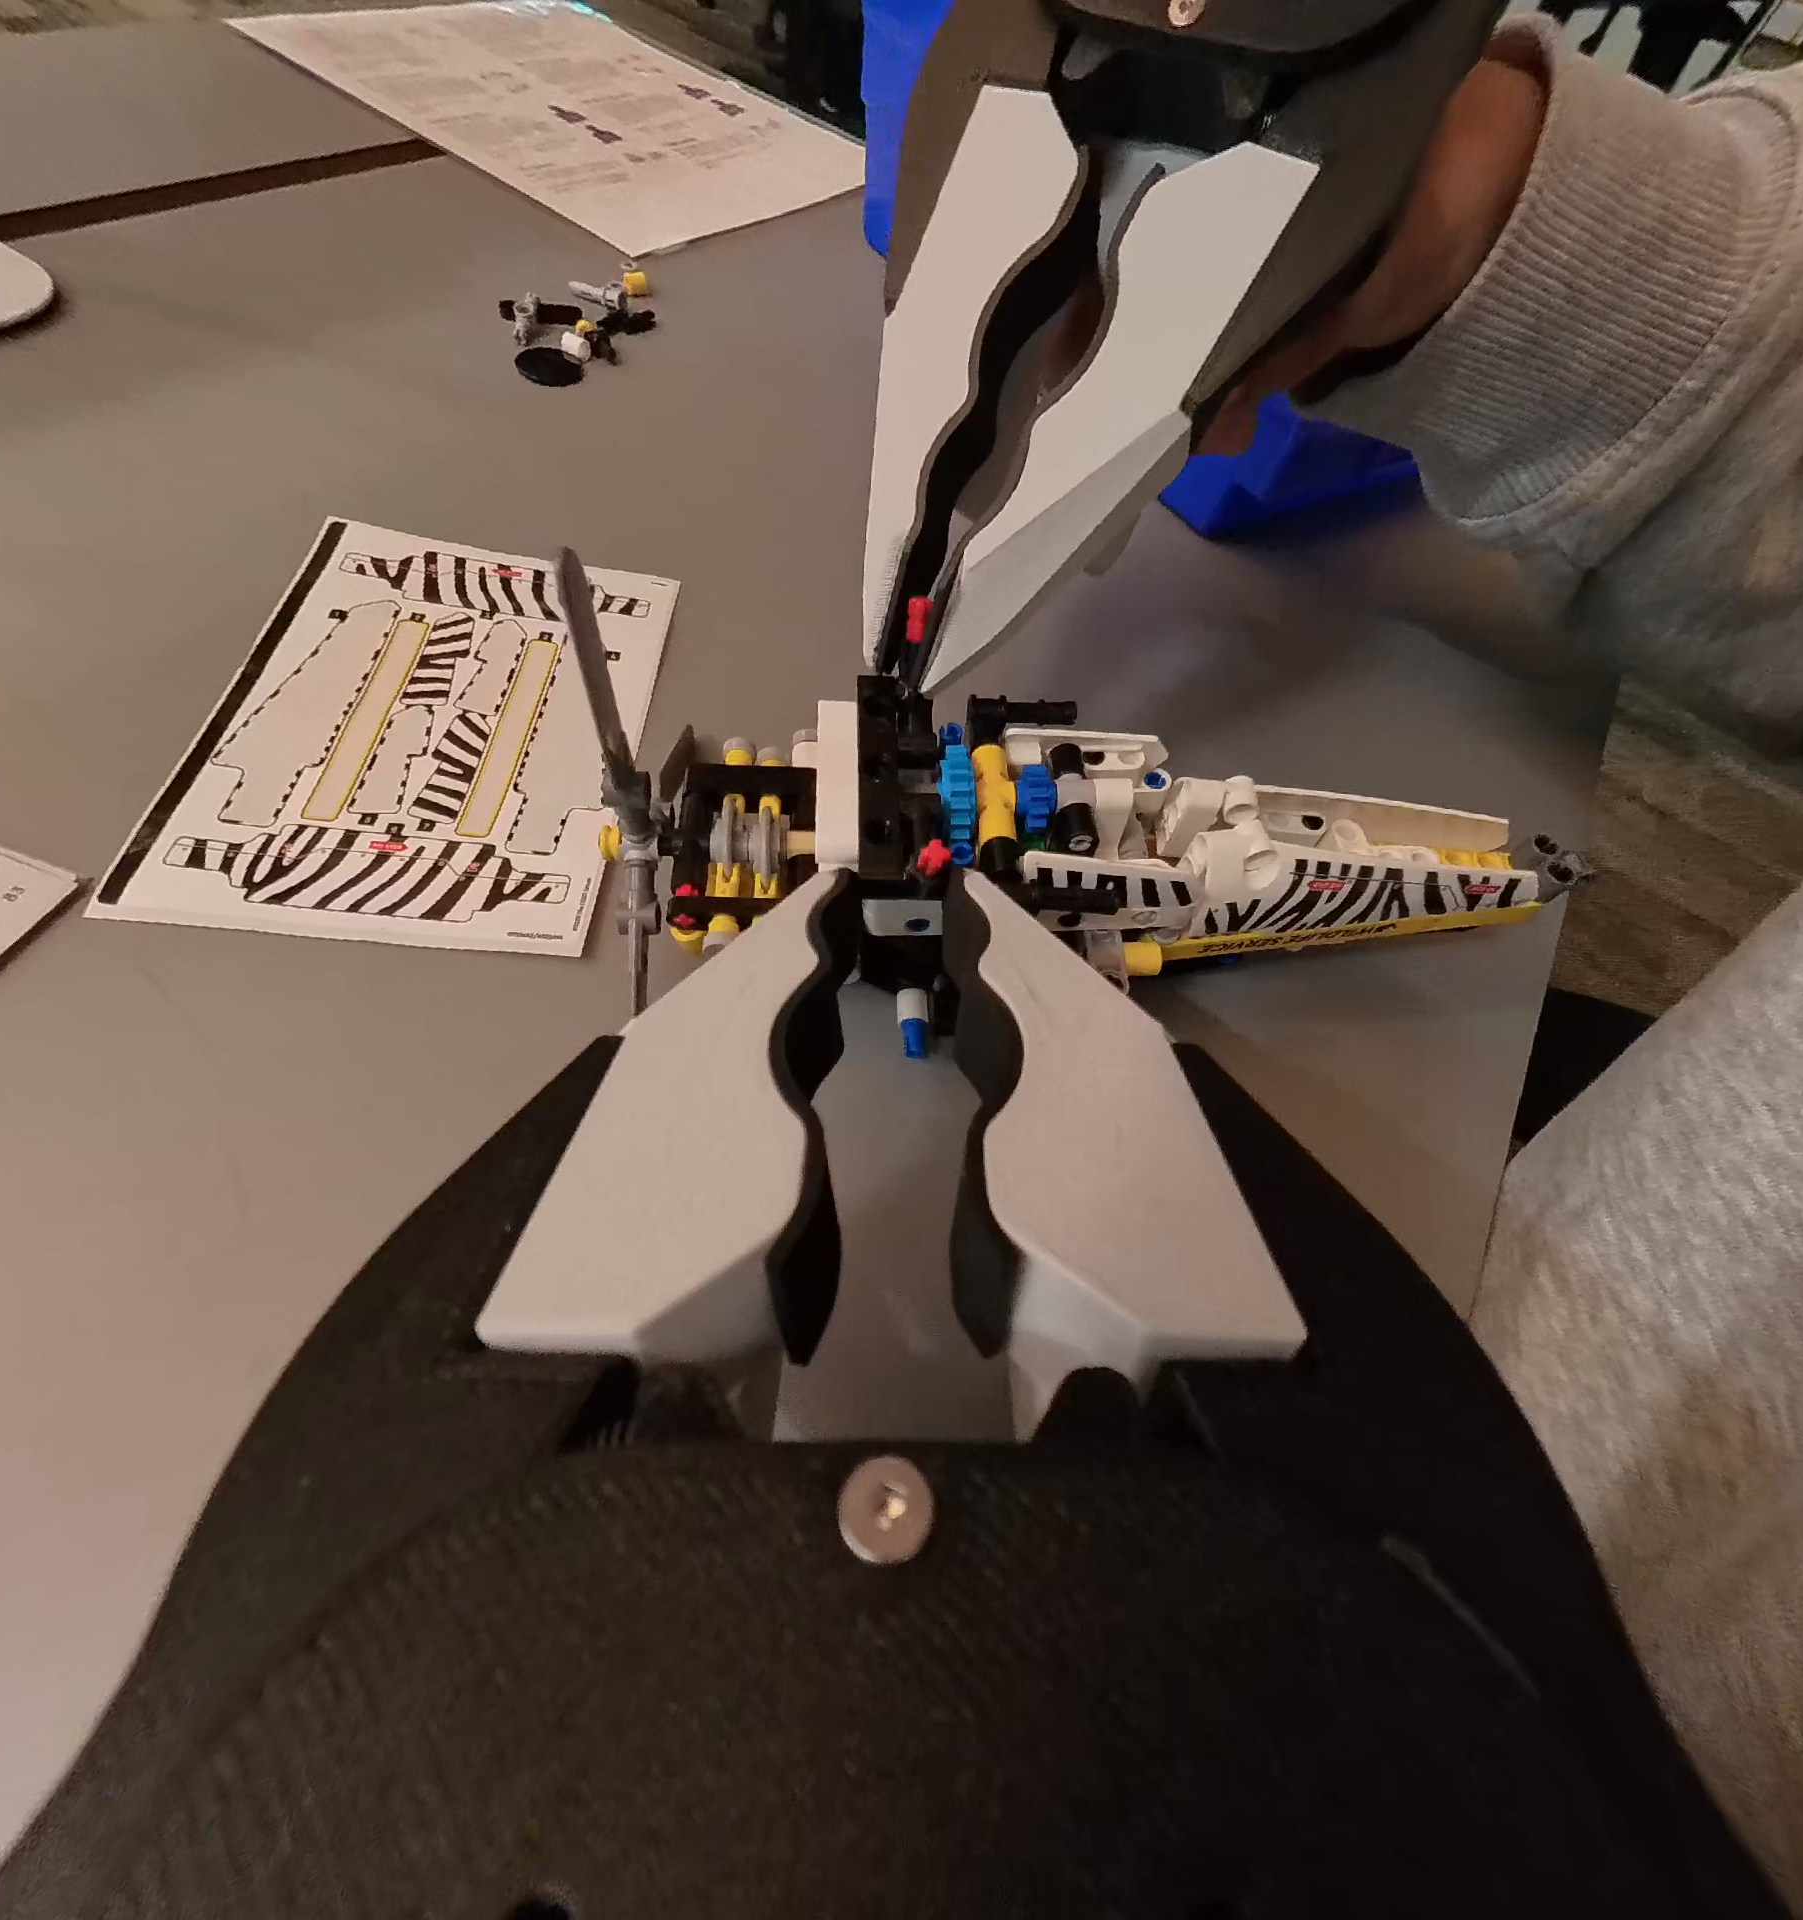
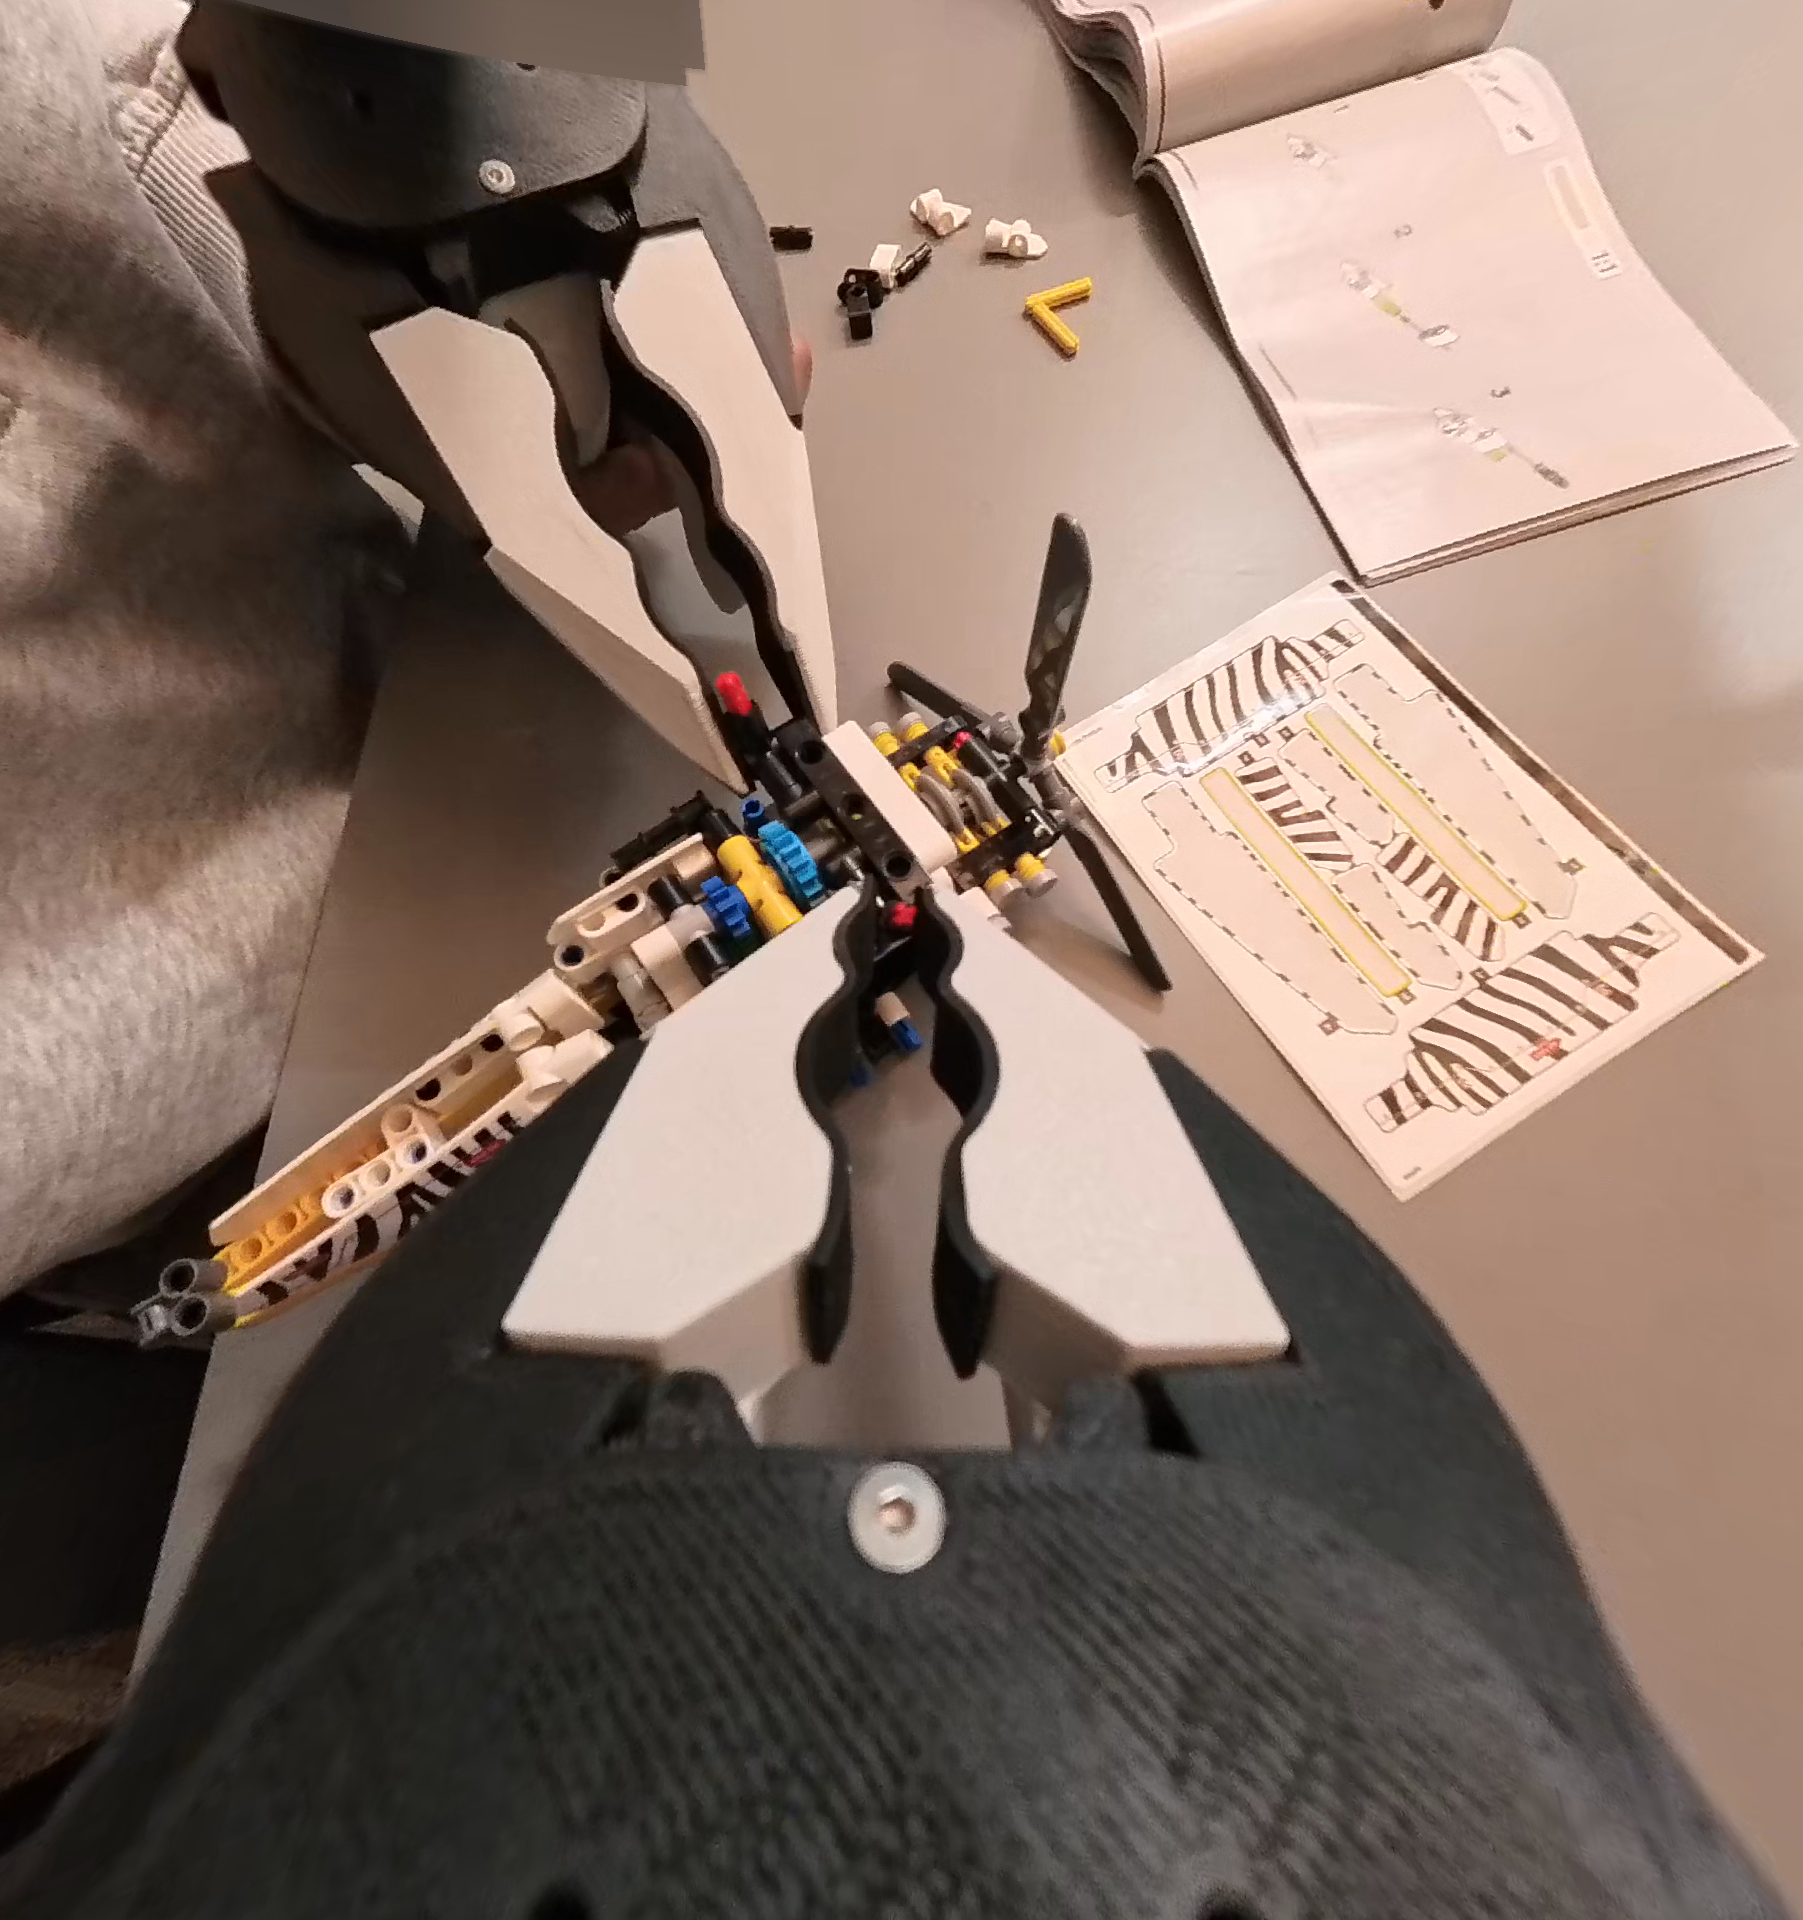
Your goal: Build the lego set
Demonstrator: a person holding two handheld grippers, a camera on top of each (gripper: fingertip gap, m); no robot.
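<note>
The Lego plane model (image 1: 1084,831) is lying on the grey table (image 1: 253,1091), at its near corner, with its propeller (image 1: 606,717) pointing at the zebra-striped sticker sheet (image 1: 398,727) just beside it. The left gripper (image 1: 897,914) is clamping the model's black middle frame (image 1: 881,769) from the near side. Opposite it, the right gripper (image 1: 912,665) is pinching a thin black axle with a red tip (image 1: 916,618) that is touching the frame's far edge. Beyond the sticker sheet, well apart from the model, loose small parts (image 1: 585,322) are lying near a printed sheet (image 1: 564,114).
</note>
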